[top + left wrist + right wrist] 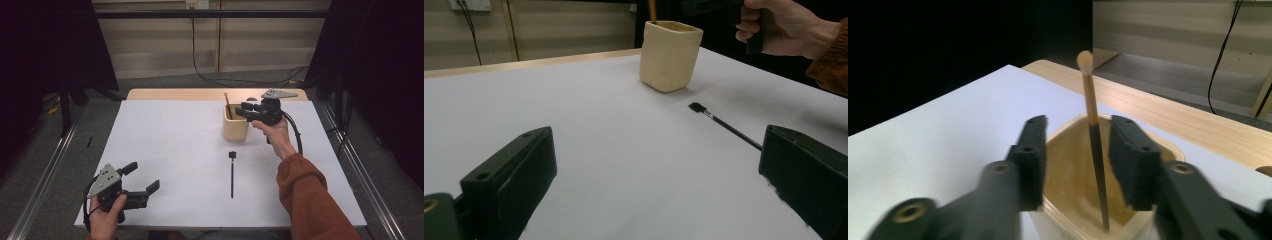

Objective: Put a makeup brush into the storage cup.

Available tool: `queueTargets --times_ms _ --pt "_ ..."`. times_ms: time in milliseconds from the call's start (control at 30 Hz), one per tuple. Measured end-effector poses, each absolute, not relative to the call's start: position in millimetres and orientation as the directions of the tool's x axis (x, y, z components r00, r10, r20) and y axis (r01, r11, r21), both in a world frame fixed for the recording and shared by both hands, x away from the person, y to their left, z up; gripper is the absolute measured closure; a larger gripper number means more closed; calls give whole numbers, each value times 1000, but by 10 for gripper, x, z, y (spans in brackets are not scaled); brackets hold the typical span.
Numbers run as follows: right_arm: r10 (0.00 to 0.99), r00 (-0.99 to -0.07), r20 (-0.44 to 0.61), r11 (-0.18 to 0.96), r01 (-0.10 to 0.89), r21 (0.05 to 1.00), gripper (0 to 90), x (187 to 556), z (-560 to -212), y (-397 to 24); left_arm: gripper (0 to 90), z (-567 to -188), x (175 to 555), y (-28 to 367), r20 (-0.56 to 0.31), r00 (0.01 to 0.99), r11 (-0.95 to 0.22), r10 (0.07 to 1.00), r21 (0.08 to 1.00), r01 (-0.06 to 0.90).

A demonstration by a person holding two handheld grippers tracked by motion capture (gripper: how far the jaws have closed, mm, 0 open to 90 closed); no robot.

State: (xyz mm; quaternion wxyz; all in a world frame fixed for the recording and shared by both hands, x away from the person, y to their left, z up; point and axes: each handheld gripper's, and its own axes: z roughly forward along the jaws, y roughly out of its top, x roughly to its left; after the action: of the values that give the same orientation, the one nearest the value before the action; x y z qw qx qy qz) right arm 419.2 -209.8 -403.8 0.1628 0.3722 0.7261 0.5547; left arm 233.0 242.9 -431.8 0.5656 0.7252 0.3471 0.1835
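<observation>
A cream square cup [235, 126] [670, 55] [1068, 190] stands on the white table [165, 145], right of centre. A wood-handled brush [227, 104] [1092, 120] stands upright in it, bristle tip up. My right gripper [244, 111] [1078, 127] hovers over the cup's rim. Its jaws are open, with the brush between them and a gap on each side. A black brush [232, 172] [724, 122] lies flat on the table in front of the cup. My left gripper [142, 176] [656, 150] rests open at the near left corner, holding nothing.
The table's wooden far edge [175, 94] shows beyond the white sheet. Metal rails [45, 180] run along both sides on the floor. A black cable [210, 77] trails across the floor behind the table. Dark curtains flank the space.
</observation>
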Motion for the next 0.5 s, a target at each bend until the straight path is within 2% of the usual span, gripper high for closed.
queueTargets --times_ms 67,267,500 --pt "724 -670 163 118 354 928 422 4177 -4026 -2091 20 -4321 2331 2422 -123 695 -125 709 947 295" --pt "727 -670 148 136 352 926 236 4157 -4016 -2047 20 -4321 2334 2429 -117 694 -130 710 947 293" --pt "721 -680 134 145 338 930 119 4068 -3981 -2034 20 -4321 2335 2426 -119 695 -128 709 948 293"
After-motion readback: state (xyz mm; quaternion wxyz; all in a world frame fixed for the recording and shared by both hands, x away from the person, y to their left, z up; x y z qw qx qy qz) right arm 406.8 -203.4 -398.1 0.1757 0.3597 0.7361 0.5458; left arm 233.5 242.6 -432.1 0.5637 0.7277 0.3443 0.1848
